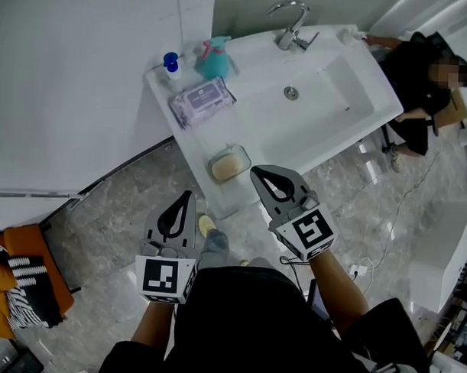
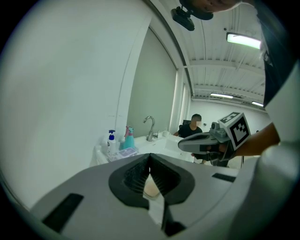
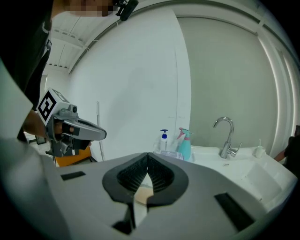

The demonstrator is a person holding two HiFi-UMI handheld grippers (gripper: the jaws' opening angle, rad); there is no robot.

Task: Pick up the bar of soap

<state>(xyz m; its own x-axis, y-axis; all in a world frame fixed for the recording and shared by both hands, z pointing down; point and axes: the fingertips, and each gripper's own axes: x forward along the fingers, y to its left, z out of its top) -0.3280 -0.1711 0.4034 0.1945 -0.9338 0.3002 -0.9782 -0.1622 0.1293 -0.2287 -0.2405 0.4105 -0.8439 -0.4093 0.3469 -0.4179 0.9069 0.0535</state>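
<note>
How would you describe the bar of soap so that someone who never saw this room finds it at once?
Find the white washbasin with the chrome tap. Along the ledge beside its bowl, go past the teal spray bottle and the purple wipes pack to the end farthest from the tap. The soap is the only beige block, lying in a small dish.

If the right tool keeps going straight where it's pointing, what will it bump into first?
Most likely the bar of soap in its dish on the sink counter. The right tool, shut, points straight at it. Depth is hard to judge.
</note>
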